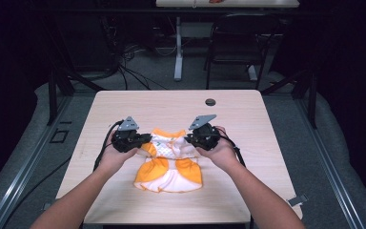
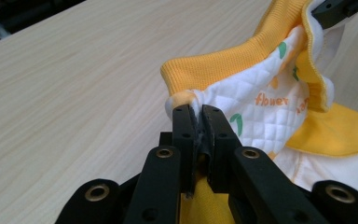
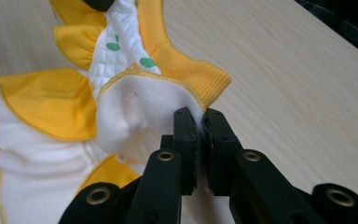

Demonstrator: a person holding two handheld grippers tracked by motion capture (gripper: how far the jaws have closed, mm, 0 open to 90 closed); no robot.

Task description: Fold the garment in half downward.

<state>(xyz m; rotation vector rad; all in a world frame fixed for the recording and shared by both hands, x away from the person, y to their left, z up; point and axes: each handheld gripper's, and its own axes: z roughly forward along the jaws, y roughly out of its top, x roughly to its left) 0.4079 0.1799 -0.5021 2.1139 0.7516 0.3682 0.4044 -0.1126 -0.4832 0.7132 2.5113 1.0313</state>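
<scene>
A small orange and white child's garment (image 1: 170, 164) with a quilted printed top lies on the light wooden table (image 1: 171, 107). My left gripper (image 1: 143, 140) is shut on the garment's left shoulder edge (image 2: 186, 97), near the orange ribbed collar (image 2: 223, 65). My right gripper (image 1: 189, 139) is shut on the opposite shoulder, pinching white fleece lining and orange rib (image 3: 198, 105). The top of the garment (image 3: 121, 56) is held up between both grippers while its ruffled skirt rests on the table. In the left gripper view, the other gripper's jaw shows at the top right corner.
A round grommet hole (image 1: 210, 101) sits near the table's far edge. A black chair (image 1: 236, 40) and a white desk leg (image 1: 178, 52) stand beyond the table. Cables trail from both grippers.
</scene>
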